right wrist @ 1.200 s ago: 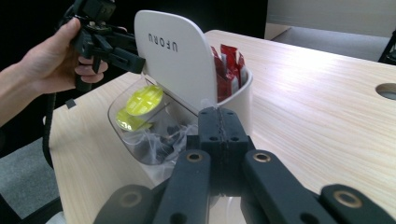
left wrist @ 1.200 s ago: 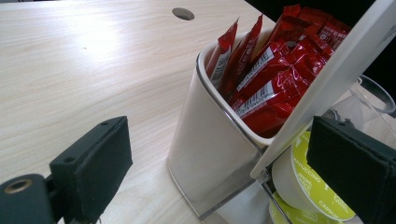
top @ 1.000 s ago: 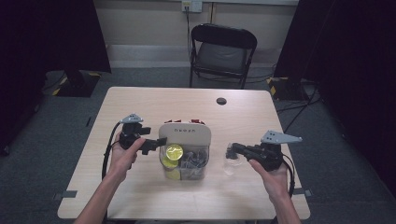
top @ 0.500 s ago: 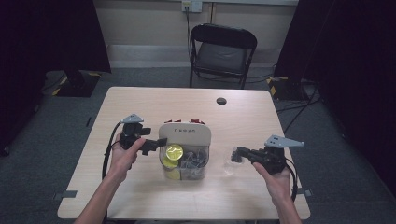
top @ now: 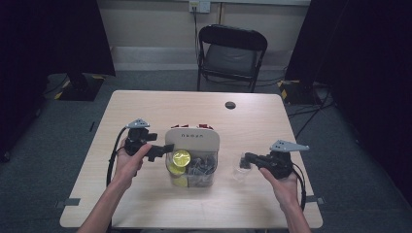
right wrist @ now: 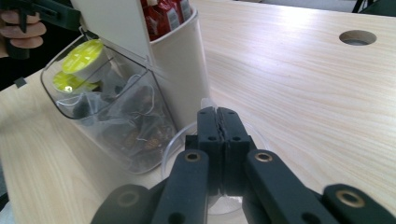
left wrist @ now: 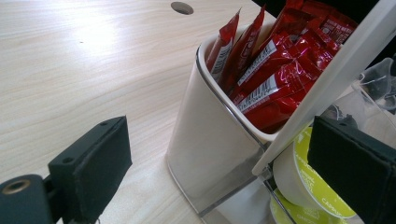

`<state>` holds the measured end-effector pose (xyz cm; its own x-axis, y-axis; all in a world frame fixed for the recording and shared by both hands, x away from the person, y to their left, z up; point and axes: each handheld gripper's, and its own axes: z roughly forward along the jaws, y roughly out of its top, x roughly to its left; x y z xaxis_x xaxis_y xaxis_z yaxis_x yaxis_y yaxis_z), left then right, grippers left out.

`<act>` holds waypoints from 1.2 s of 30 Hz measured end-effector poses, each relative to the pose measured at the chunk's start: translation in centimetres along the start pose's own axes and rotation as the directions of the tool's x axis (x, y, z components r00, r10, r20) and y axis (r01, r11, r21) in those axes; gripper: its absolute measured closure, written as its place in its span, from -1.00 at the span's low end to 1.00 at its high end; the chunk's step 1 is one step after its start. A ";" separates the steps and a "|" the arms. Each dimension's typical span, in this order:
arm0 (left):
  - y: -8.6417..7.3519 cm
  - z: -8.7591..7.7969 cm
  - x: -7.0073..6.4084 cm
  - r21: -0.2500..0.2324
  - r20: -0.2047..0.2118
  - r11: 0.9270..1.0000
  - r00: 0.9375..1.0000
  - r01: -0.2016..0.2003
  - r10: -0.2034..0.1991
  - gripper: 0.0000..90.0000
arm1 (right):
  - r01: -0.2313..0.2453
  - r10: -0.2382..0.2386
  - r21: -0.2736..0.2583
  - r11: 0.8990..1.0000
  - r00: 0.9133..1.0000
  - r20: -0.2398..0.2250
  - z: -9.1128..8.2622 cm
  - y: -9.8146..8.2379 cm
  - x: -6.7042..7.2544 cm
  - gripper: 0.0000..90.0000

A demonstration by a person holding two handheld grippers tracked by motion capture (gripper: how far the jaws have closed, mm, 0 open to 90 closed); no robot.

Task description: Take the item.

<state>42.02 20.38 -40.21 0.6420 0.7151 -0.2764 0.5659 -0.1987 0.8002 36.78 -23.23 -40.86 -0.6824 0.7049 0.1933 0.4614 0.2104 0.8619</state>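
Note:
A white organizer [top: 192, 138] stands mid-table, with red packets [left wrist: 275, 70] in its back compartment. Its clear front bin [top: 194, 170] holds yellow-lidded capsules [top: 181, 157] and tea bags. My left gripper [top: 167, 148] stays open at the organizer's left side. In the left gripper view, the left gripper [left wrist: 219, 163] has one jaw off the white wall and the other in front of a capsule [left wrist: 310, 186]. My right gripper [top: 247, 158] hangs low over the table to the right of the bin. In the right gripper view, the right gripper [right wrist: 218, 114] is shut on the rim of a clear plastic cup [right wrist: 175, 140], also seen in the high view [top: 240, 170].
The wooden table [top: 145, 111] has a round cable hole [top: 230, 105] near its far edge. A black folding chair [top: 232, 56] stands behind the table. Bare tabletop lies to the left, the far side and the right of the organizer.
My right gripper has come down toward the table with the clear cup in its jaws. The left gripper and the organizer have kept still.

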 end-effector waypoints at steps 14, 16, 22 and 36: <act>0.0 0.0 0.0 0.005 -0.001 1.000 1.000 0.000 0.000 -0.87 | -0.020 0.020 0.005 1.000 1.000 0.011 0.2 -0.2 -0.2 0.77; 0.0 0.0 0.0 0.005 -0.001 1.000 1.000 0.000 0.000 -0.87 | -0.021 0.021 0.005 1.000 1.000 0.016 0.3 -0.2 -0.2 0.70; 0.0 0.0 0.1 0.009 0.001 1.000 1.000 -0.004 0.004 -0.87 | -0.032 0.032 0.001 0.999 0.999 0.019 -0.2 -0.2 0.1 0.64; 0.0 0.0 0.0 0.006 -0.001 1.000 1.000 -0.002 0.002 -0.86 | -0.051 0.050 0.005 0.999 0.997 0.056 -2.2 -1.8 0.3 0.50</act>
<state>42.02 20.40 -40.17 0.6427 0.7154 -0.2741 0.5674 -0.2040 0.7978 34.50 -24.91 -41.32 -0.6255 0.7516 0.2096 0.4980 0.1777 0.8488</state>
